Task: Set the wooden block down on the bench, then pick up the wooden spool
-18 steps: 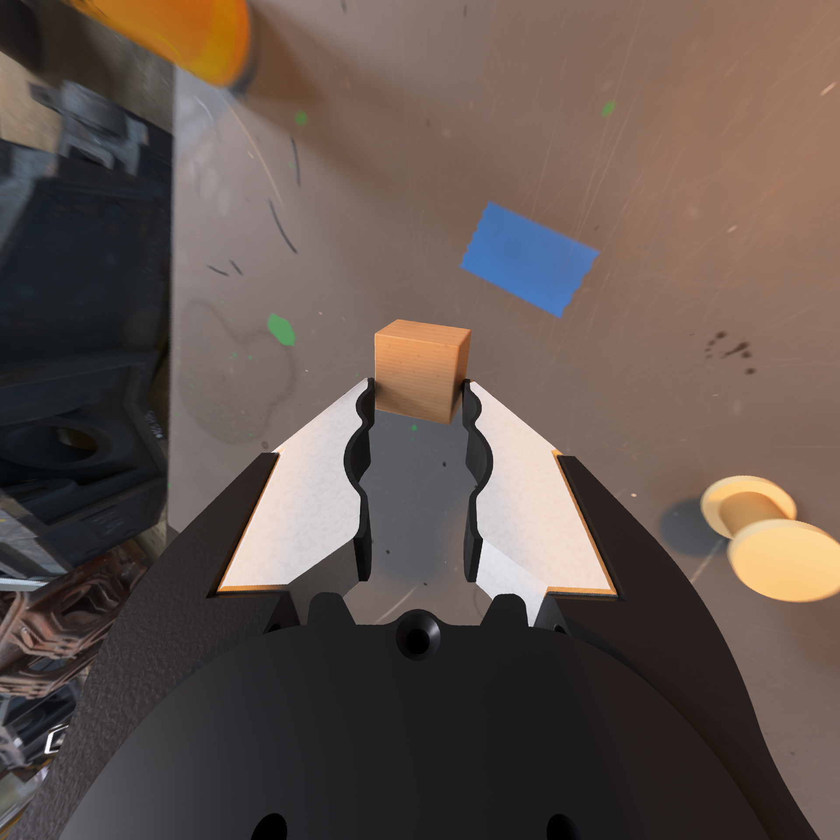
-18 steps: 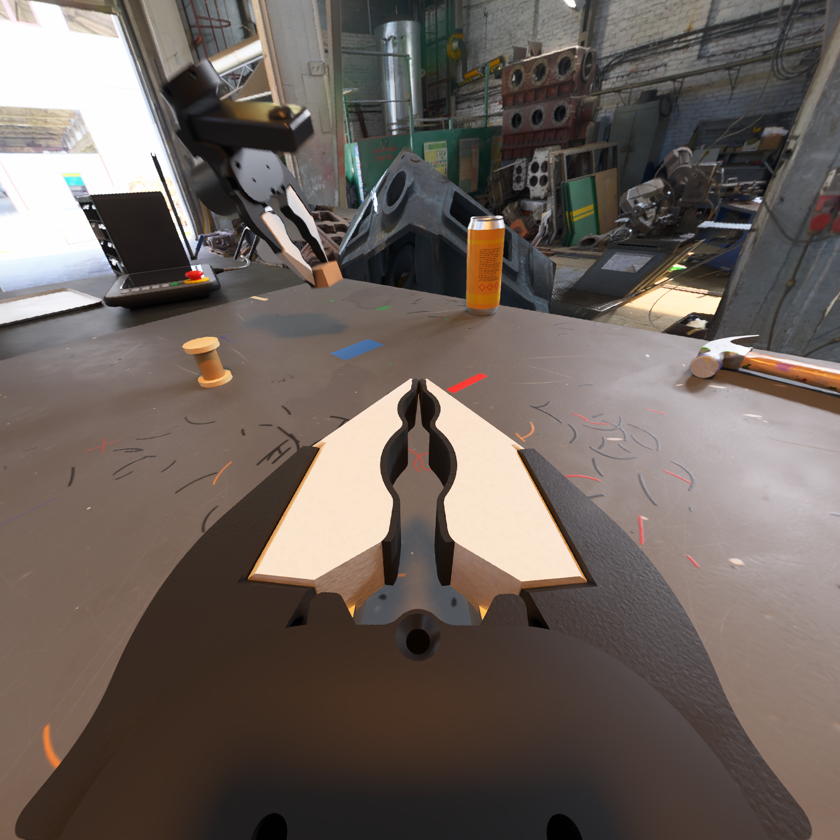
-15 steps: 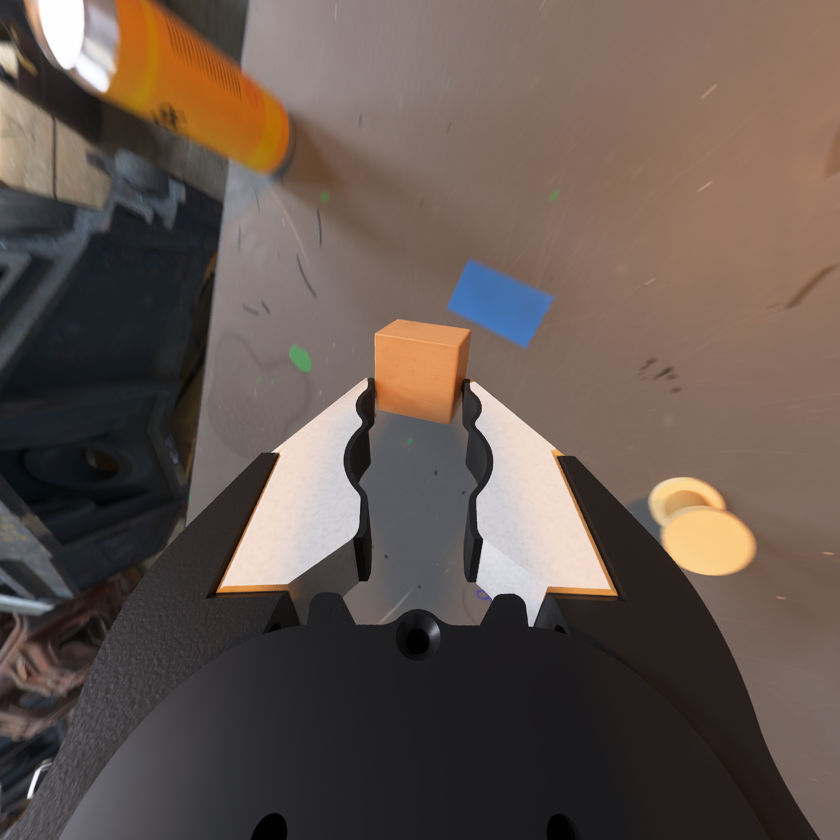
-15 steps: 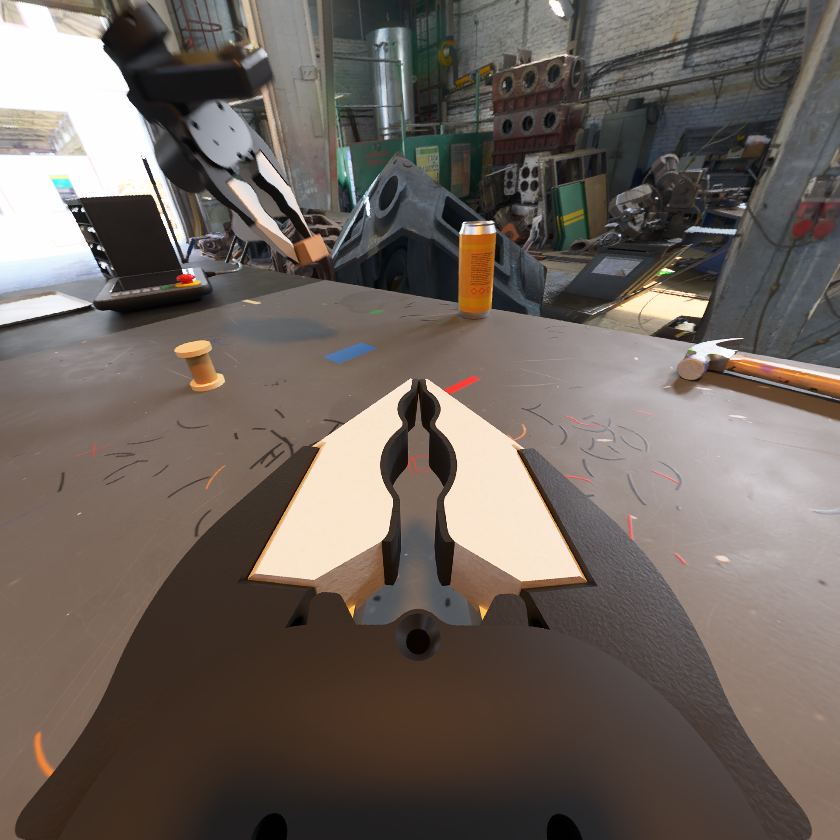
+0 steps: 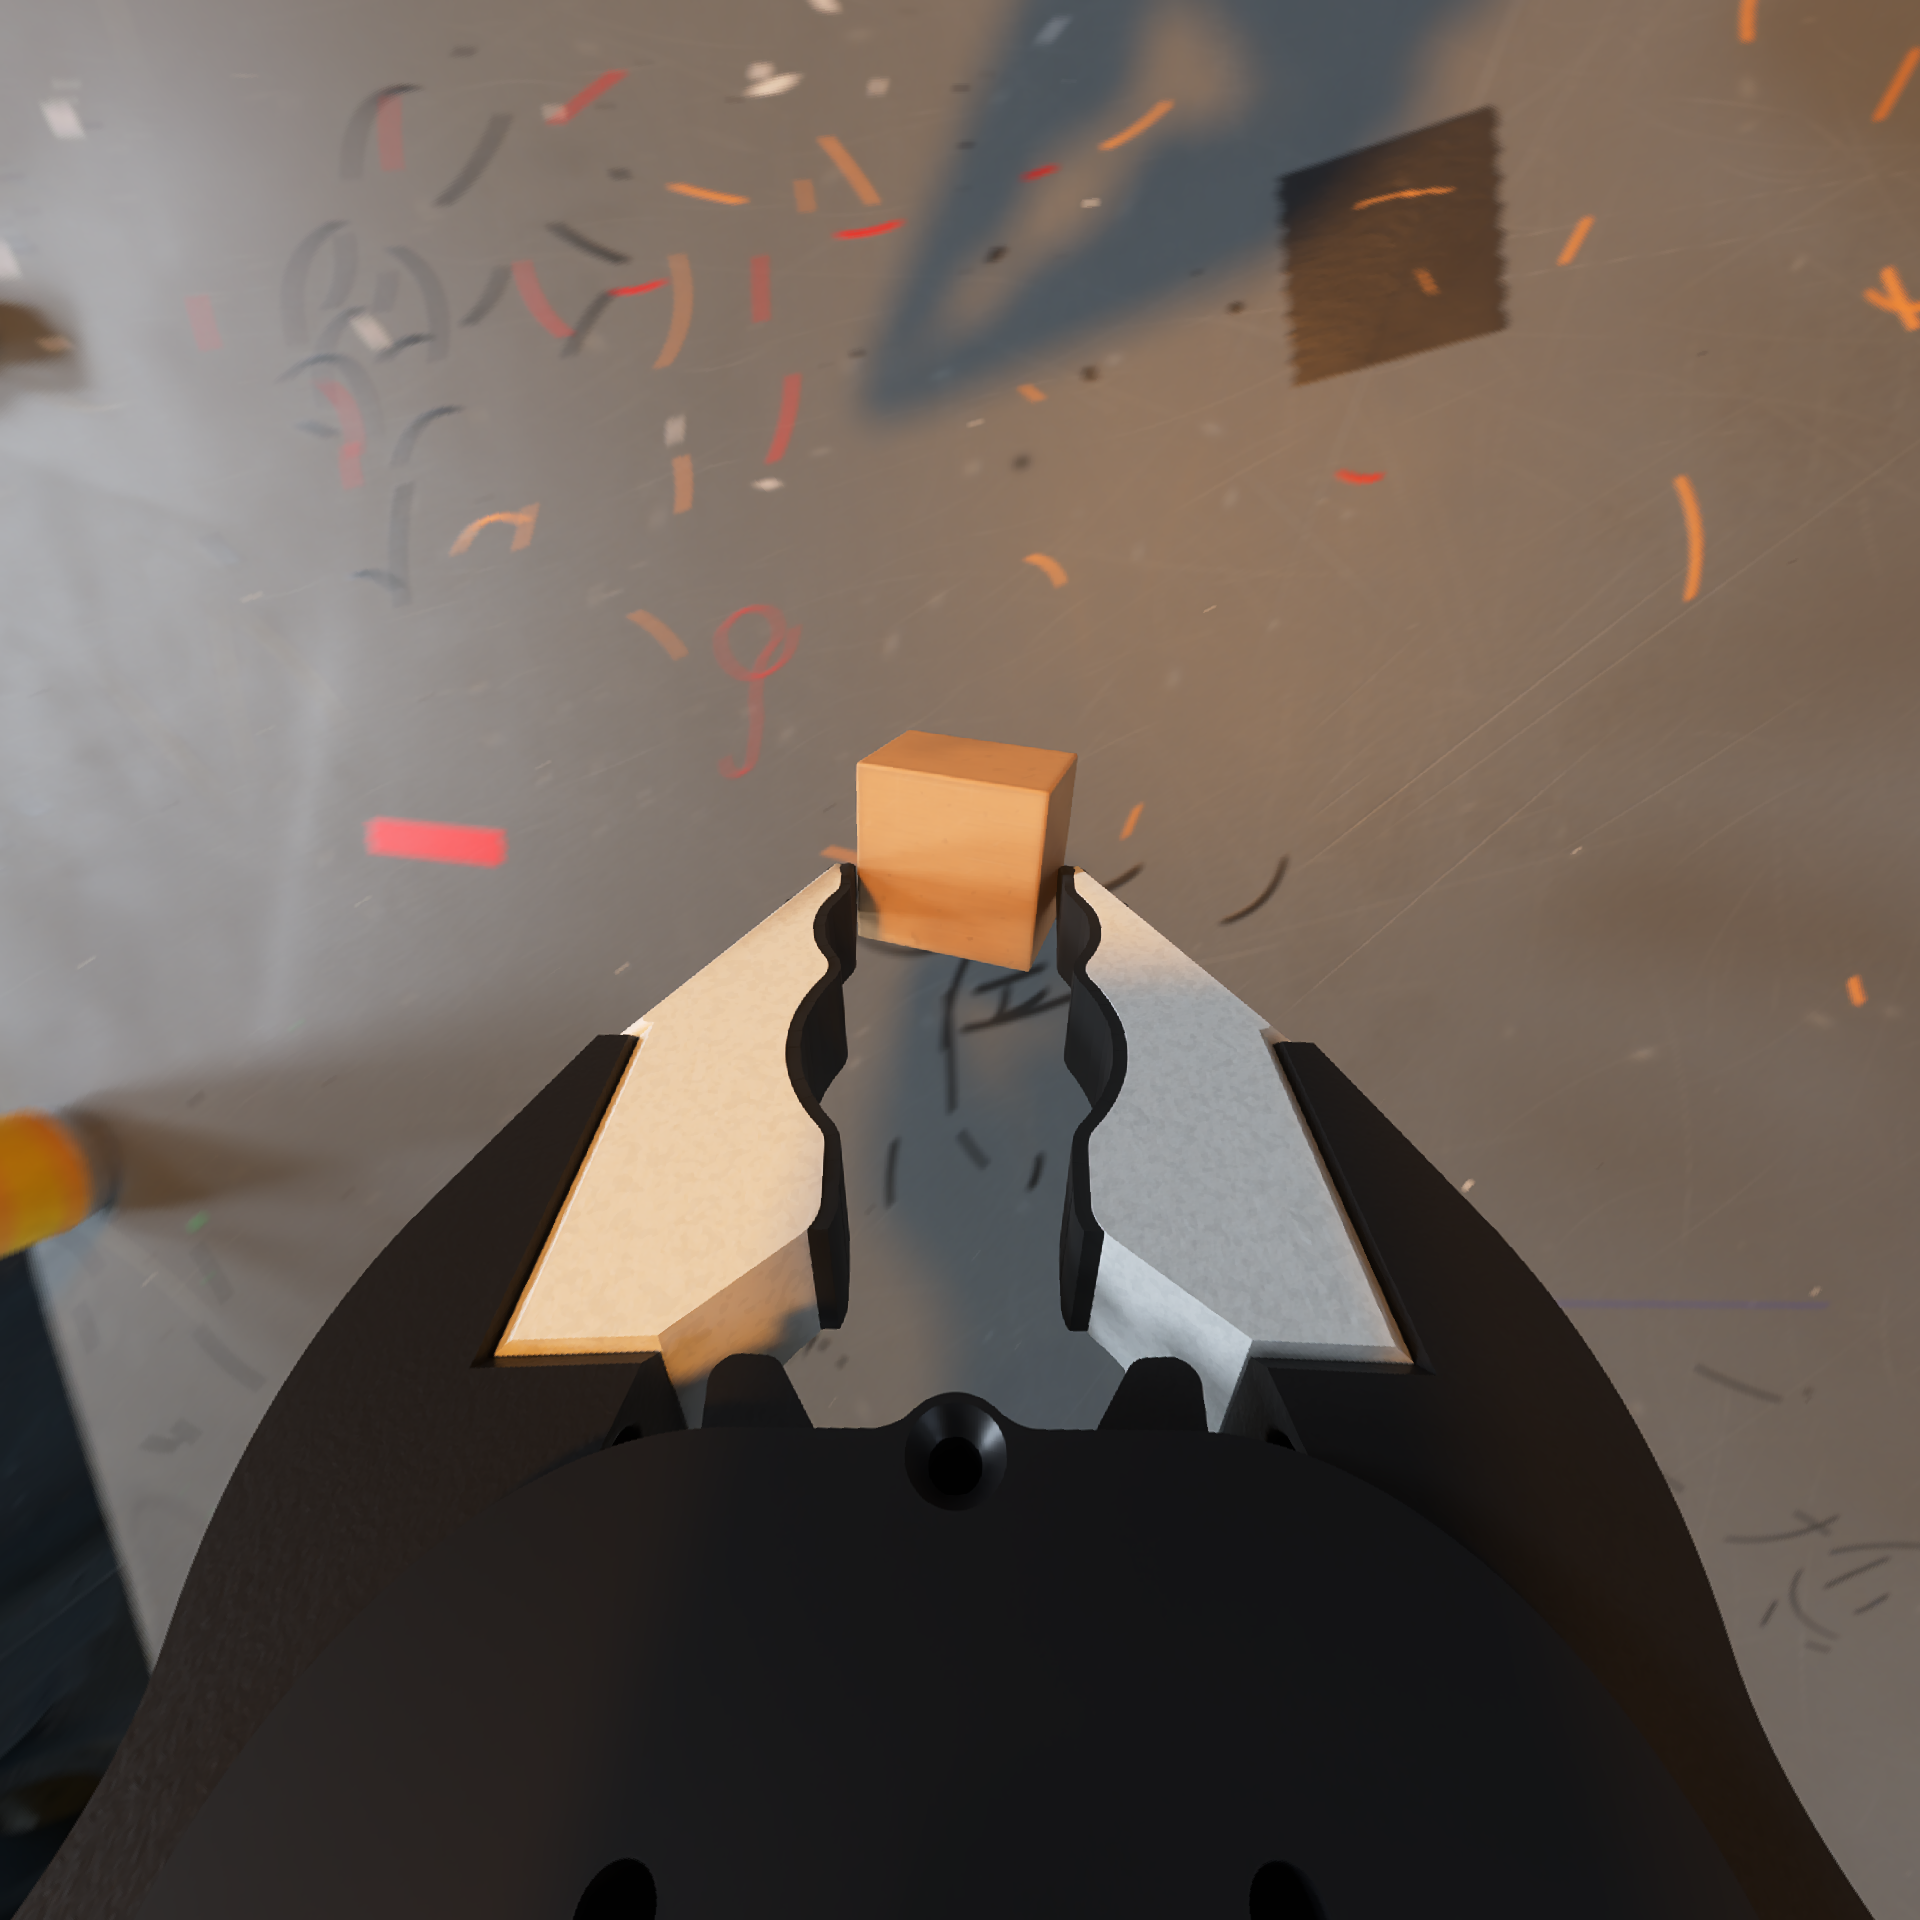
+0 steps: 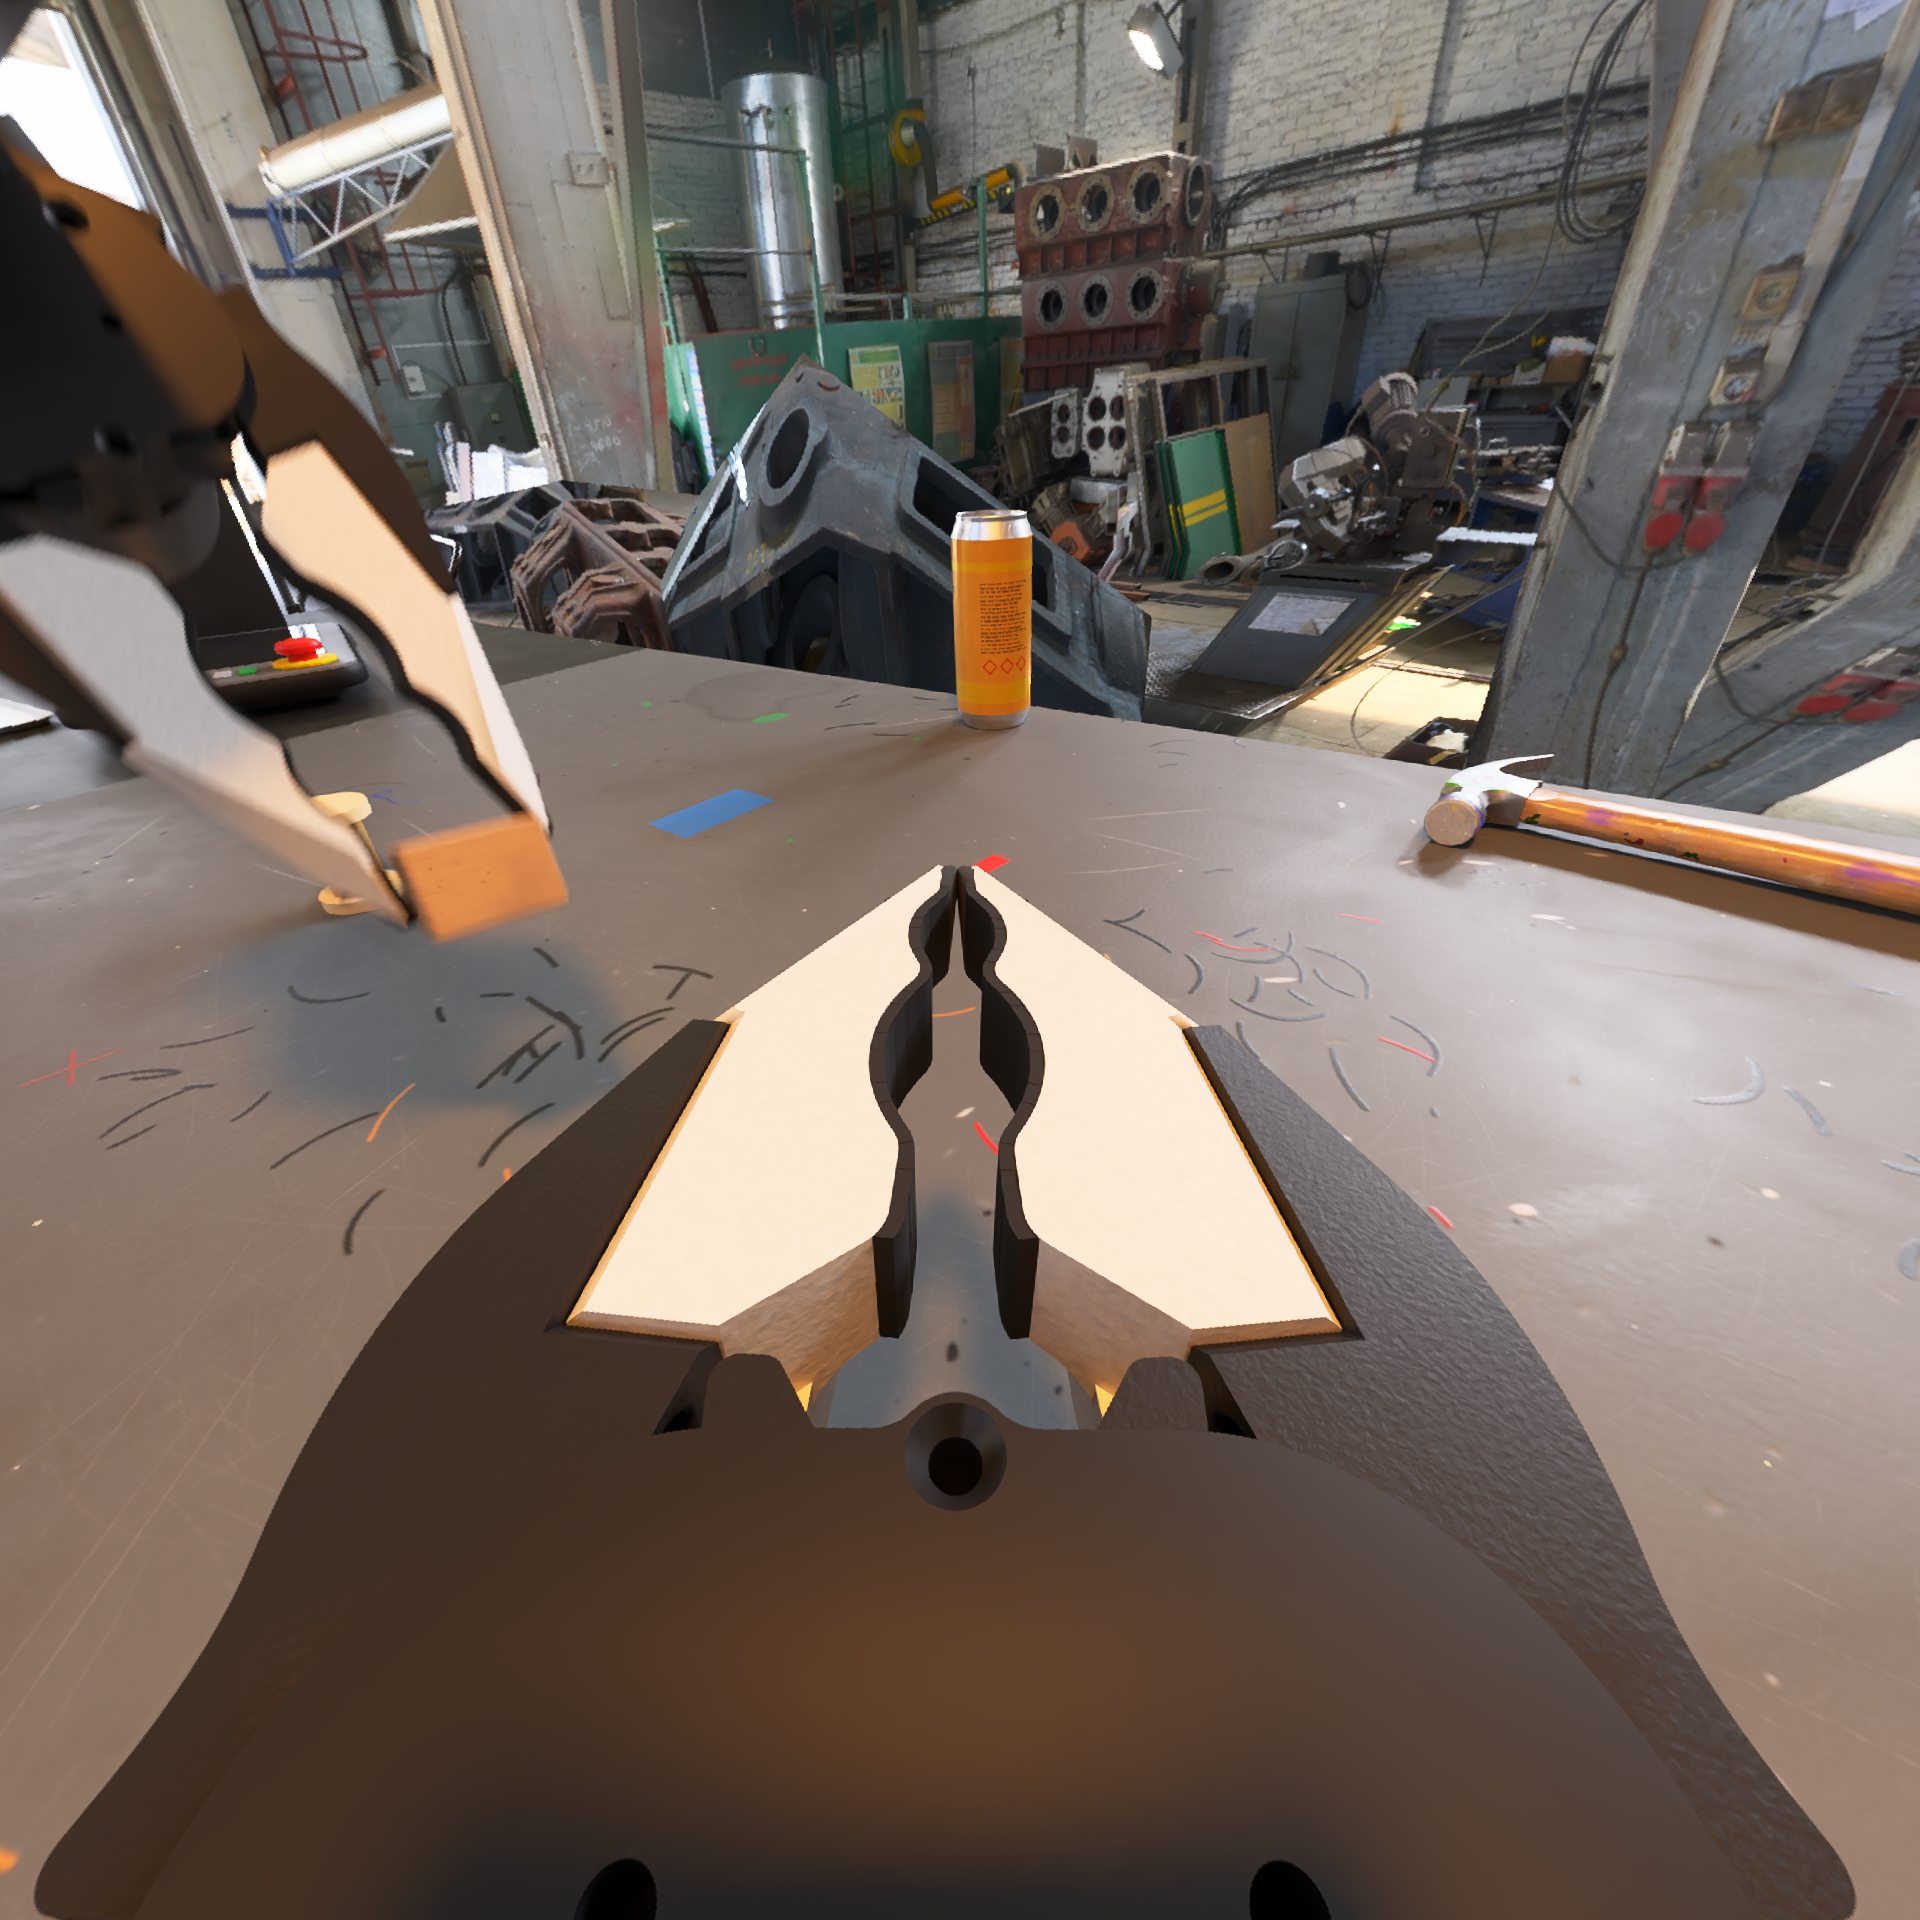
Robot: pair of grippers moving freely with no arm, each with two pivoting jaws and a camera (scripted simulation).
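Left claw (image 5: 954,883): your fingers were parted by the width of the wooden block (image 5: 956,847) and clamped on it at the very tips, the block sticking out past them. In the right wrist view that claw (image 6: 416,894) hung tilted over the table (image 6: 1351,1039), and the block (image 6: 480,875) was clear of the surface with a shadow beneath it, so you had not set it down.

Right claw (image 6: 956,878): fingertips all but touching, nothing between them, held low over the table.

Wooden spool (image 6: 348,842): upright on the table, mostly hidden behind the left claw's near finger; only its pale top flange and a bit of the base showed.

Container check: the only one was the orange can (image 6: 992,618), upright near the table's far edge. Whether it held anything could not be told.

Also logged: hammer (image 6: 1662,826) lying at the table's right edge, blue tape patch (image 6: 712,810) between can and block.
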